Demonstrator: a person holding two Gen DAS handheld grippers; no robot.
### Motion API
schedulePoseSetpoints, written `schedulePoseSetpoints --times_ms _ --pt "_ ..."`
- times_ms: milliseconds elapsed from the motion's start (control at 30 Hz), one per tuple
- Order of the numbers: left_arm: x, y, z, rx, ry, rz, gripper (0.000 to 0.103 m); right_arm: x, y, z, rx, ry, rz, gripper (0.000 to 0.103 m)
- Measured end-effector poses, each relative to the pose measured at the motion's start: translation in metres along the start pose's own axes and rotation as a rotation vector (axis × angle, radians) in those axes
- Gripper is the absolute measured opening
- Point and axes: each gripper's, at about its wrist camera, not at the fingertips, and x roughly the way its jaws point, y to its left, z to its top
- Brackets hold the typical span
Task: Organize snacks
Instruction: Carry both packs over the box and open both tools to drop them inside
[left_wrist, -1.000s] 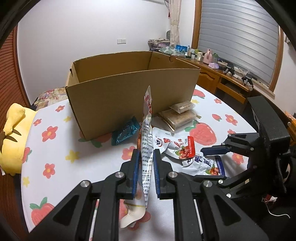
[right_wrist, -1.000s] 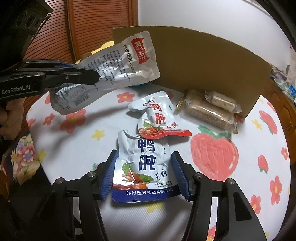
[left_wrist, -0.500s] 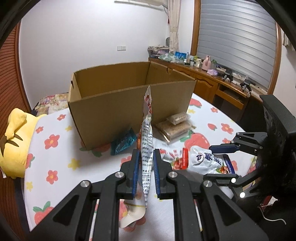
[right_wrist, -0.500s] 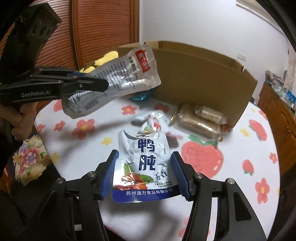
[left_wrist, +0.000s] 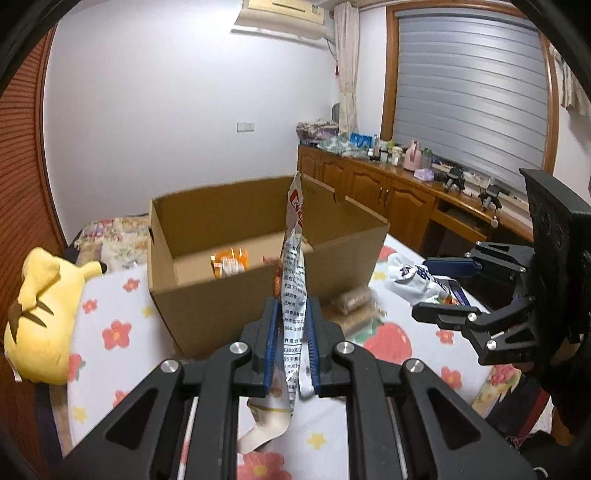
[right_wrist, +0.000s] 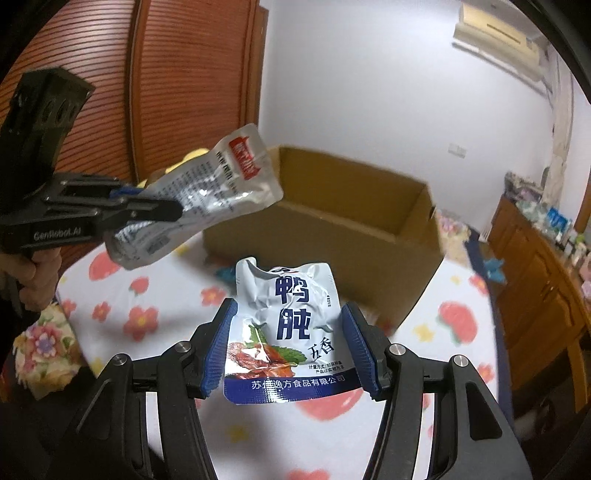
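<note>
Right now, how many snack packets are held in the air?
2. The silver pouch is clamped in the left gripper; the duck gizzard pouch is in the right gripper. Both are short of the cardboard box; none seems hidden.

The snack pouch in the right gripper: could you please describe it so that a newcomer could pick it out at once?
Start at the open brown cardboard box on the flower-and-strawberry-print tablecloth. In front of it, the right gripper holds a flat white foil pouch with large blue characters and a blue bottom band. The silver pouch with a red label, in the left gripper, carries dense small print instead.
</note>
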Motion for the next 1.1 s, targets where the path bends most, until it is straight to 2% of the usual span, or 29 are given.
schedulePoseSetpoints --times_ms 200,500,833,1100 --pt "0.008 0.007 0.028 0.003 -0.027 0.019 0.012 0.005 -0.018 0.029 -0.005 -0.046 -0.016 0.059" --pt "0.032 0.024 0.055 -0.005 -0.025 0.055 0.012 0.042 -0.063 0.069 0.019 -0.055 -0.011 0.059" --pt "0.062 0.035 0.071 -0.005 -0.001 0.073 0.012 0.089 -0.095 0.08 0.06 -0.005 0.002 0.06" --pt "0.09 0.038 0.074 -0.024 0.024 0.085 0.012 0.101 -0.105 0.075 0.08 0.008 0.006 0.061"
